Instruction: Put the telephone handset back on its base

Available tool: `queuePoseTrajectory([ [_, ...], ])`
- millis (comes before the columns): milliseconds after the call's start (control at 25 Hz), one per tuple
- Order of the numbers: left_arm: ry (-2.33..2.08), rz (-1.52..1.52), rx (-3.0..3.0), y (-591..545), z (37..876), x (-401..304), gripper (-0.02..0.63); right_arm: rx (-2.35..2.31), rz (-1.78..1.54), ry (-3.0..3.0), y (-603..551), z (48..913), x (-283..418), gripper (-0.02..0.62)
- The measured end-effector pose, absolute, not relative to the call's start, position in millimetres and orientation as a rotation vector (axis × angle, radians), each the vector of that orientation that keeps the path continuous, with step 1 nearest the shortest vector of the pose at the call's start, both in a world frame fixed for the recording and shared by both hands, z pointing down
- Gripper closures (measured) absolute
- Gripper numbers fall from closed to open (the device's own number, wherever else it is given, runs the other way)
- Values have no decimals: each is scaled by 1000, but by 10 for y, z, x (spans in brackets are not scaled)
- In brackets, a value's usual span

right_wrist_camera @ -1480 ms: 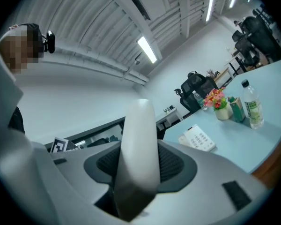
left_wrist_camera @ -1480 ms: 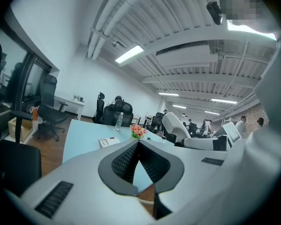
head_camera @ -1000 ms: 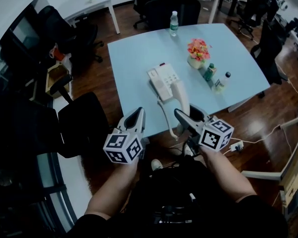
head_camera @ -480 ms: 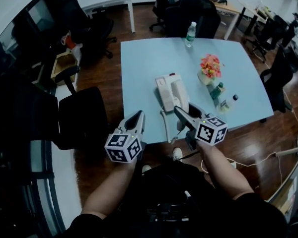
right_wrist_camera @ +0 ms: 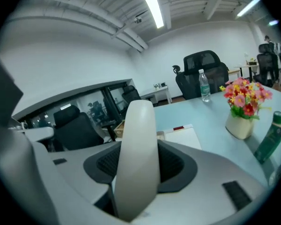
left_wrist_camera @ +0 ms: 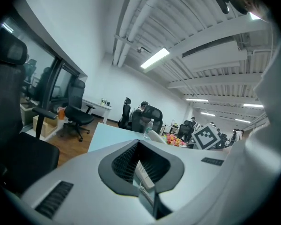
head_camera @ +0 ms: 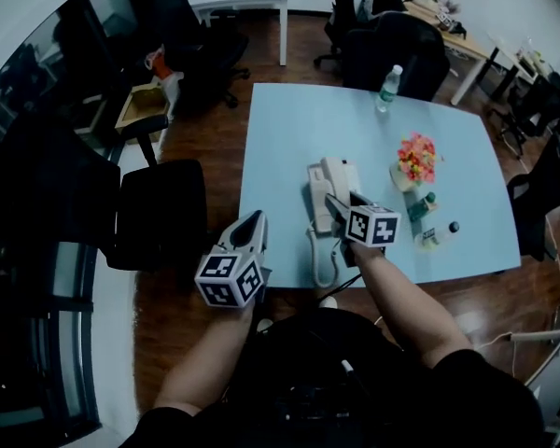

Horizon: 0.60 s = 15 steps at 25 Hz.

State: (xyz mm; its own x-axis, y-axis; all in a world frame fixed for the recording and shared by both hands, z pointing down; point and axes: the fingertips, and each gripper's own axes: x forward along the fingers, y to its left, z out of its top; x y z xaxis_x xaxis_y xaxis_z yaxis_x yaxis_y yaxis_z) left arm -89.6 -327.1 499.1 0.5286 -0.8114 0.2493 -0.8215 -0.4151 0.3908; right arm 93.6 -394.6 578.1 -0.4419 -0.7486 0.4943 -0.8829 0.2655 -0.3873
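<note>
The white telephone handset [right_wrist_camera: 136, 158] stands upright between the jaws of my right gripper [head_camera: 343, 198], which is shut on it. In the head view the handset [head_camera: 340, 172] is over the right side of the white phone base [head_camera: 315, 190] on the light blue table [head_camera: 289, 129]; I cannot tell whether they touch. A coiled cord [head_camera: 319, 261] hangs over the table's near edge. My left gripper [head_camera: 254, 220] hovers off the table's near left corner, jaws together with nothing between them.
To the right of the phone stand a pot of flowers [head_camera: 414, 160], a green bottle [head_camera: 420, 205] and a lying bottle [head_camera: 439, 234]. A water bottle [head_camera: 386, 88] stands at the far edge. Black office chairs [head_camera: 159, 215] sit to the left of and behind the table.
My right gripper has carried the handset forward from the table's near edge to over the base. The left gripper has stayed in place. The head view has swung, so the table sits further right.
</note>
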Motion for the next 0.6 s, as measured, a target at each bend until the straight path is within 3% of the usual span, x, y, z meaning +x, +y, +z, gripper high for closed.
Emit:
queuePoseTrajectory([
  [600, -1410, 75, 2192, -3241, 5164, -1258, 606, 1580, 962, -1978, -4467, 6674, 889, 365],
])
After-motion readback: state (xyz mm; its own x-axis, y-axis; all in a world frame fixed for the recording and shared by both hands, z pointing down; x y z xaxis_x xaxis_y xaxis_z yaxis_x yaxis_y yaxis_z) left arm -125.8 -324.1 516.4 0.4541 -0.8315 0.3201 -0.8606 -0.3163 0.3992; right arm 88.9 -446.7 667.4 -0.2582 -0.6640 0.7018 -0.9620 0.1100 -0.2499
